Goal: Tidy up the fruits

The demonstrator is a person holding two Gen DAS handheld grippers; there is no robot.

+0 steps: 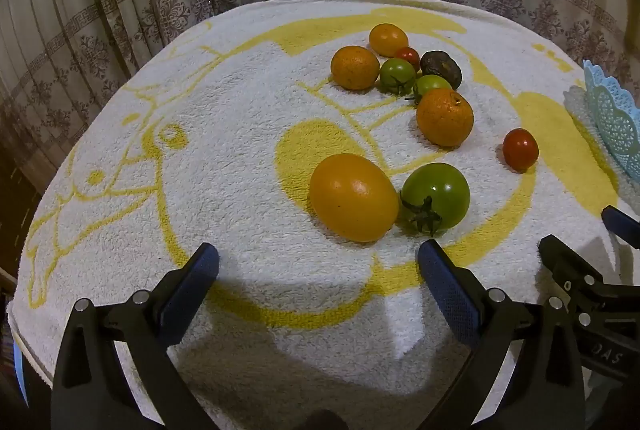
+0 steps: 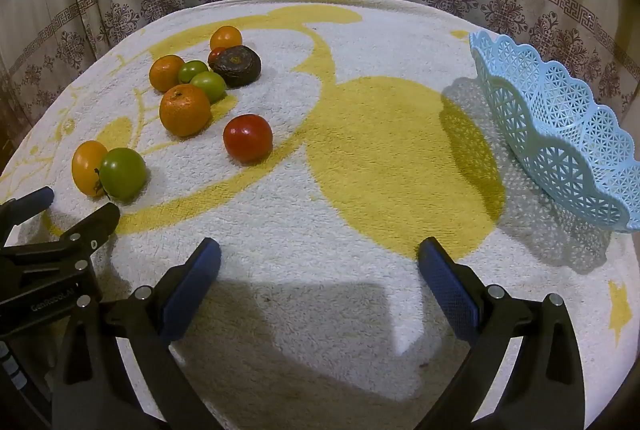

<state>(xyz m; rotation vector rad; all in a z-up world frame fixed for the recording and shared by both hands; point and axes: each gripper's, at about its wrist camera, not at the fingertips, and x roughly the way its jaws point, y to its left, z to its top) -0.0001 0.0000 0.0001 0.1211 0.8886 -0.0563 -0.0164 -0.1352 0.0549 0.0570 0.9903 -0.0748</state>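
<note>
Fruits (image 1: 400, 118) lie loose on a white-and-yellow towel (image 1: 200, 134), right of centre in the left view. Left gripper (image 1: 318, 258) and right gripper (image 2: 320, 254) both spread wide, empty, over bare towel. Blue basket (image 2: 560, 134) at right, unobstructed.

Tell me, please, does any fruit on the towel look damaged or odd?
Yes. One dark brown, wrinkled round fruit lies at the far end of the cluster, beside a small red tomato. Its shrivelled, dull skin looks spoiled next to the glossy fruits. The light blue plastic lattice basket holds nothing visible.
</note>
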